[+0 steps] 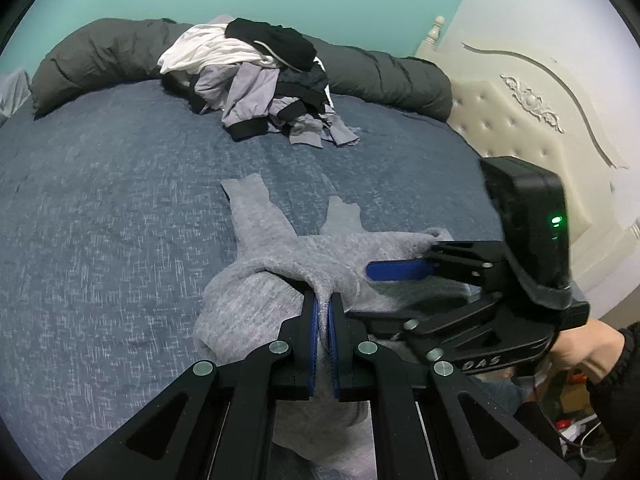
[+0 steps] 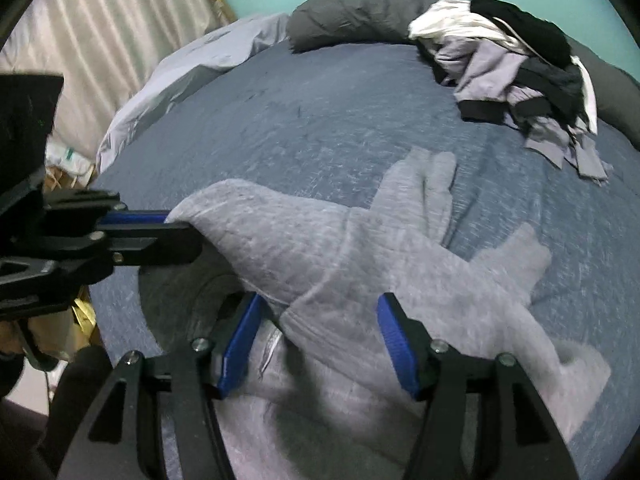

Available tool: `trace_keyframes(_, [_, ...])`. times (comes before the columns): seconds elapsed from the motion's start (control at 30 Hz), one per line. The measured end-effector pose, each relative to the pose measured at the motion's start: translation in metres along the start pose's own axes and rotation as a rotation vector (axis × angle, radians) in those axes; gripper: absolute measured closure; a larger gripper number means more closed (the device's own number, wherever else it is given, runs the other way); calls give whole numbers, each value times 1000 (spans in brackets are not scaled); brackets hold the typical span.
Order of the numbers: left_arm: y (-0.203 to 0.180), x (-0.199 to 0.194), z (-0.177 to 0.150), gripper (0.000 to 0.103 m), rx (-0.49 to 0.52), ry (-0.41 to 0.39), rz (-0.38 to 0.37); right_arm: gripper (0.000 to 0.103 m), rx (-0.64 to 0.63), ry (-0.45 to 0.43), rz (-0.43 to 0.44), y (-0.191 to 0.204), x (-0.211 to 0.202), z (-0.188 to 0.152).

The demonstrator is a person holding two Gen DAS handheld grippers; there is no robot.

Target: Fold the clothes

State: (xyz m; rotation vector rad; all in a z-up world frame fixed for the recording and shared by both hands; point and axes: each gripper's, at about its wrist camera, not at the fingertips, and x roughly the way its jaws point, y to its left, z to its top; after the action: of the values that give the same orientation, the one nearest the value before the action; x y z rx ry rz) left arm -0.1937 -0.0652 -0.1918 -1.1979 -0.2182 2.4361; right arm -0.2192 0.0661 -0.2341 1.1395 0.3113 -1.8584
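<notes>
A grey fuzzy sweater [image 1: 280,280] [image 2: 320,248] lies crumpled on the blue bedspread [image 1: 100,200], its sleeves [image 2: 420,184] spread toward the far side. My left gripper [image 1: 324,304] is shut on a pinched fold of the sweater. In the right wrist view the left gripper [image 2: 176,226] holds that edge lifted at the left. My right gripper [image 2: 320,320] is open, its blue pads [image 2: 396,344] straddling a ridge of the sweater without clamping it. From the left wrist view the right gripper [image 1: 384,292] reaches in from the right, held by a hand [image 1: 588,352].
A pile of mixed clothes [image 1: 256,80] [image 2: 516,64] sits at the far side against a rolled dark grey duvet [image 1: 100,60]. A cream headboard [image 1: 520,120] stands to the right. A pale sheet [image 2: 180,76] and curtain [image 2: 100,40] border the bed's left edge.
</notes>
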Motion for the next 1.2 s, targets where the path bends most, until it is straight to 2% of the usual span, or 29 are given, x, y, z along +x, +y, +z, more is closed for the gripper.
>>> trace_keyframes(0.03, [0, 1, 0, 98, 1, 1, -5, 60, -7, 2, 8, 0, 3, 1])
trace_keyframes(0.07, [1, 2, 0, 98, 1, 1, -6, 67, -14, 4, 15, 1, 6, 2])
trace_keyframes(0.13, [3, 1, -1, 98, -5, 0, -2, 94, 2, -4, 1, -2, 7, 3])
trace_keyframes(0.27, [9, -6, -8, 96, -34, -10, 21, 98, 45, -54, -27, -8, -4, 7])
trace_keyframes(0.3, [10, -8, -10, 92, -41, -13, 27, 98, 52, -66, -40, -9, -9, 8])
trace_keyframes(0.33, [12, -10, -12, 86, -48, -16, 33, 98, 59, -77, -56, -12, -13, 11])
trace_keyframes(0.37, [13, -12, -13, 69, -55, -18, 39, 98, 67, -83, -67, -13, -16, 13])
trace_keyframes(0.4, [14, -14, -15, 56, -63, -21, 45, 98, 84, -90, -85, -17, -21, 16])
trace_keyframes(0.43, [16, -15, -17, 54, -70, -24, 50, 98, 97, -95, -94, -19, -24, 19])
trace_keyframes(0.5, [18, -19, -22, 52, -86, -27, 60, 98, 124, -104, -113, -25, -31, 24])
trace_keyframes(0.67, [7, -10, -48, 52, -81, 35, 38, 98, 164, -122, -122, -35, -45, 28])
trace_keyframes(0.9, [-3, 24, -68, 52, -127, 72, 31, 98, 210, -147, -117, -49, -66, 29])
trace_keyframes(1.03, [-9, 48, -68, 52, -171, 56, -3, 98, 236, -161, -114, -56, -79, 30])
trace_keyframes(1.13, [-8, 56, -64, 52, -235, 24, -50, 98, 255, -171, -111, -62, -88, 30])
trace_keyframes(1.2, [-9, 58, -60, 52, -242, 1, -64, 98, 254, -179, -100, -62, -93, 30])
